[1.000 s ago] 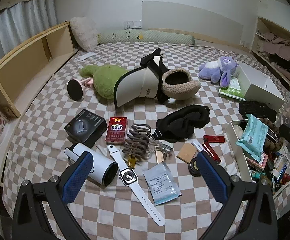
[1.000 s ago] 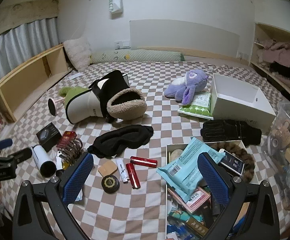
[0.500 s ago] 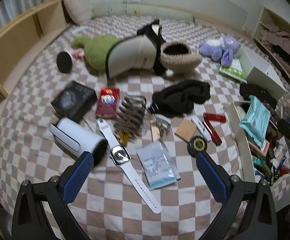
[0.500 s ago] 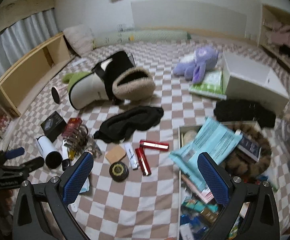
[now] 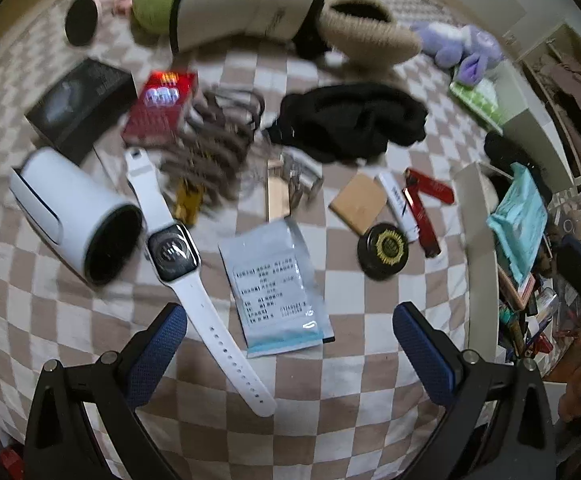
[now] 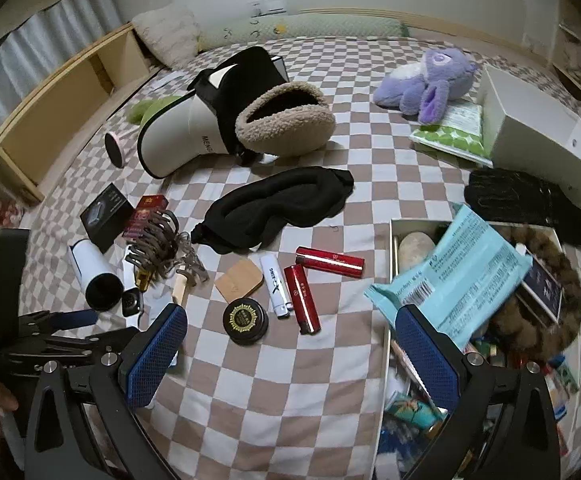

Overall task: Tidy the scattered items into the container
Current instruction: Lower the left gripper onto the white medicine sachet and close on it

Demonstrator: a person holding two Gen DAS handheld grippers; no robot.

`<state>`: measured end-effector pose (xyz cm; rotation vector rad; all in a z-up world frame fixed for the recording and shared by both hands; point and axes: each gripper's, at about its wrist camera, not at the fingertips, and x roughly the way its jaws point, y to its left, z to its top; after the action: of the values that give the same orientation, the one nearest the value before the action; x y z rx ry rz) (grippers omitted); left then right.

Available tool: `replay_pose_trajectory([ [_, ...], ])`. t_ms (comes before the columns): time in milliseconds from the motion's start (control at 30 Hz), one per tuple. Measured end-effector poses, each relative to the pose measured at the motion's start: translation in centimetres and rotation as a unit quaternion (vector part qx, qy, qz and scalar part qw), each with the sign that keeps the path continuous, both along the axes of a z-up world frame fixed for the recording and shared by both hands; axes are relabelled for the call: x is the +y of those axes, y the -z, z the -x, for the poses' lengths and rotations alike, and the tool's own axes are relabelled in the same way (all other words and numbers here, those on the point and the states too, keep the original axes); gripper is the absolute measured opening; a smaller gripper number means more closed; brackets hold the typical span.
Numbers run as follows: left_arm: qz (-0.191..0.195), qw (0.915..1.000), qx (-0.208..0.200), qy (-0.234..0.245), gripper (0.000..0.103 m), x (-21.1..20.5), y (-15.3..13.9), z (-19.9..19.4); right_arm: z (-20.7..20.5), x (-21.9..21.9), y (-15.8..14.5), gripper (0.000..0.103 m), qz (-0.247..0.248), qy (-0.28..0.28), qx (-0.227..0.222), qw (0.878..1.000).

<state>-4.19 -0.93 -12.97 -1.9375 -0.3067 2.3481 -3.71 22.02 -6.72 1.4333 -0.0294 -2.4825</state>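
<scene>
Both claws wide open and empty, left claw (image 5: 290, 344) over pouch (image 5: 276, 284) beside watch (image 5: 174, 248); next: lower, pinch, carry to box (image 6: 390, 272).

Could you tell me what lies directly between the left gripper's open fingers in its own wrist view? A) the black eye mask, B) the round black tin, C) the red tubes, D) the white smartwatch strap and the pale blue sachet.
D: the white smartwatch strap and the pale blue sachet run down between the left gripper fingers.
</scene>
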Motion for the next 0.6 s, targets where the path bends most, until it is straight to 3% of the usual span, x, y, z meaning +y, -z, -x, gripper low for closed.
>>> replay_pose_trajectory([
  [133, 0.004, 0.9994, -0.035, -0.001, 0.103, 0.0, 1.7, 0.3, 1.1, 0.2, 0.9, 0.103, -0.004, 0.000, -0.013, 1.000],
  [600, -0.053, 0.9913, -0.119, -0.016, 0.103, -0.6, 5.7, 2.5, 3.2, 0.8, 3.7, 0.103, 0.029, 0.009, -0.081, 0.996],
])
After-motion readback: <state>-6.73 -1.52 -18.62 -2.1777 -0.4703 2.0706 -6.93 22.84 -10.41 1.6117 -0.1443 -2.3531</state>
